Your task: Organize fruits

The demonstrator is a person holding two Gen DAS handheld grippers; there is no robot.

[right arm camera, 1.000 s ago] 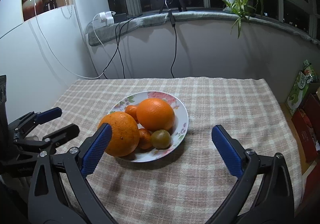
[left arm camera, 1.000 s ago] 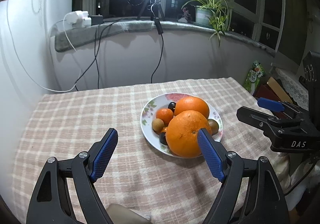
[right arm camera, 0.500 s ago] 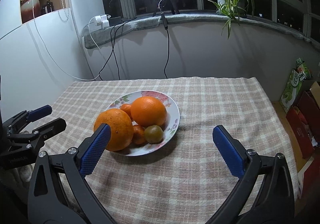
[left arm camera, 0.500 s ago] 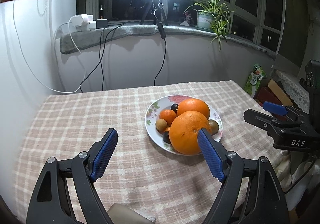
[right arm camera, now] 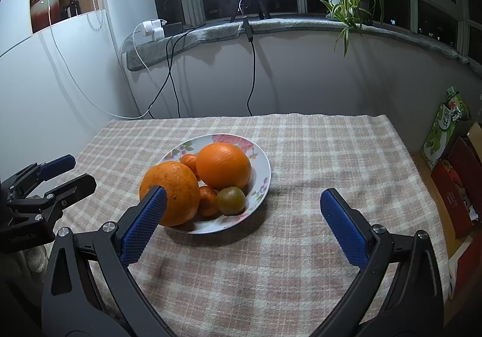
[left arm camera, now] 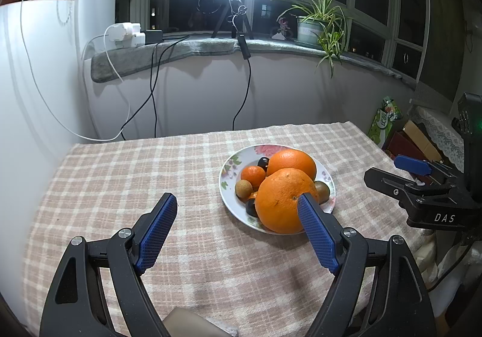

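Jaws of both grippers gape; right gripper [left arm camera: 421, 183] reads "DAS".

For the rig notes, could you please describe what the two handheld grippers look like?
Both grippers are alike. The left gripper has two matte black, angular plastic fingers with triangular cut-outs and silver pivot screws; long blue textured pads line their inner faces. The right gripper is built the same, and the left view shows white "DAS" lettering on its black body. No sleeve or cable on them can be made out.

Black gripper [left arm camera: 238, 234] frames, blue textured pads, silver screws.
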